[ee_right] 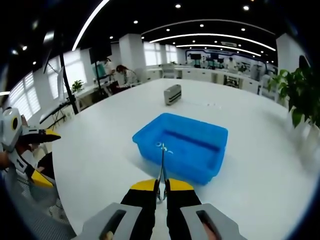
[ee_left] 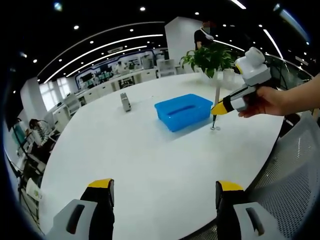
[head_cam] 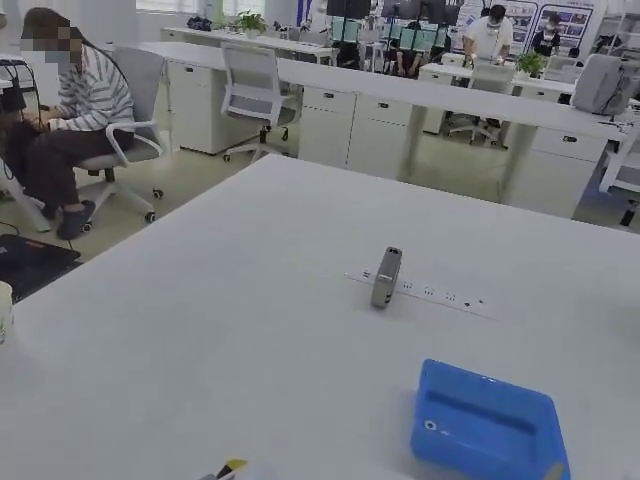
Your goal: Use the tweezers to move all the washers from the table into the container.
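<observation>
The blue container (head_cam: 488, 425) stands on the white table (head_cam: 250, 330) at the near right, with a small washer (head_cam: 431, 425) inside. In the right gripper view, my right gripper (ee_right: 161, 184) is shut on thin tweezers (ee_right: 162, 162). Their tips reach the container (ee_right: 200, 150), next to two pale washers (ee_right: 170, 151) on its floor. In the left gripper view, a hand holds the right gripper (ee_left: 220, 107) with the tweezers (ee_left: 215, 119) pointing down, just right of the container (ee_left: 182, 111). My left gripper (ee_left: 164, 192) is open with nothing between its jaws, low over the table's near edge.
A grey device (head_cam: 386, 277) stands on a white power strip (head_cam: 440, 294) mid-table. A potted plant (ee_left: 210, 57) sits beyond the container. A seated person (head_cam: 75, 120) and office chairs are past the table's far left. A cup edge (head_cam: 4, 310) is at the left.
</observation>
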